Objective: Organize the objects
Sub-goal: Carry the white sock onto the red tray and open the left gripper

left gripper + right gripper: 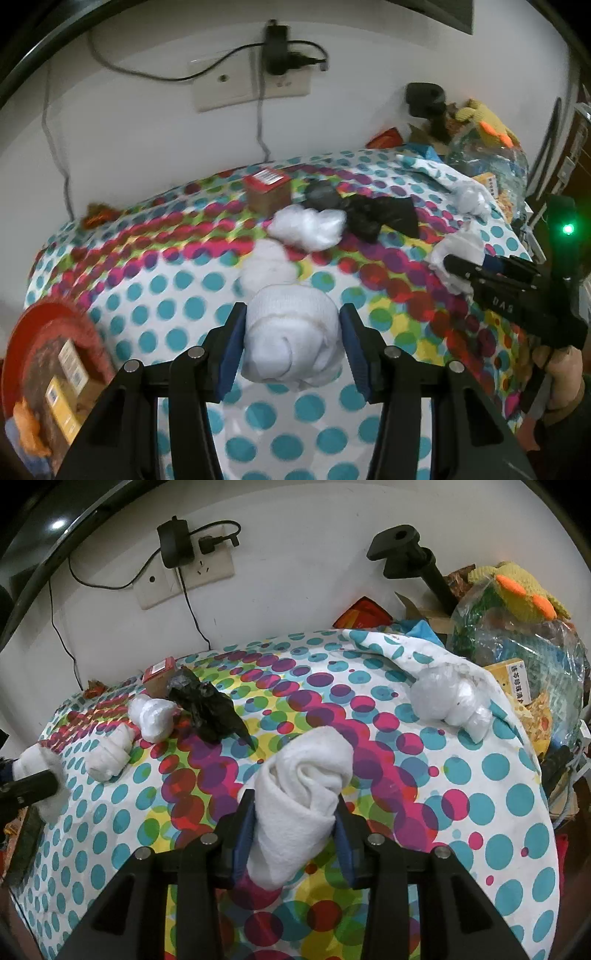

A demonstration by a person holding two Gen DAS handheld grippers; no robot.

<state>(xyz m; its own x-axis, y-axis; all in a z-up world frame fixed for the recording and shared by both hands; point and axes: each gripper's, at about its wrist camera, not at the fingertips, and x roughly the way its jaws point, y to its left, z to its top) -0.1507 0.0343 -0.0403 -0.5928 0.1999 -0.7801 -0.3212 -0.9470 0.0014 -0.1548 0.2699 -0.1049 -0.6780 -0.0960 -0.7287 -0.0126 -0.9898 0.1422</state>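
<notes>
— Between our left tongs (291, 339) sits a rolled white sock (291, 336); both blue pads (231, 354) press its sides, so we grip it, above the dotted cloth (166, 280).

— And our right tongs (295, 830) are closed on a rolled white towel (306, 797), which sticks up from the jaws over the same cloth (480, 812).

— Further out we see a second white roll (267, 266) just past the sock, then a white plastic bag (308, 225) touching a black plastic bag (369, 216), and a small red-topped box (267, 192) behind them.

— What can go wrong, in our opinion?

— Both bundles are soft. If we squeeze too lightly, one may slip or unroll while we carry it. Also the red basket (22, 350) on the left is already crowded with boxes, so a bundle could roll out.
</notes>
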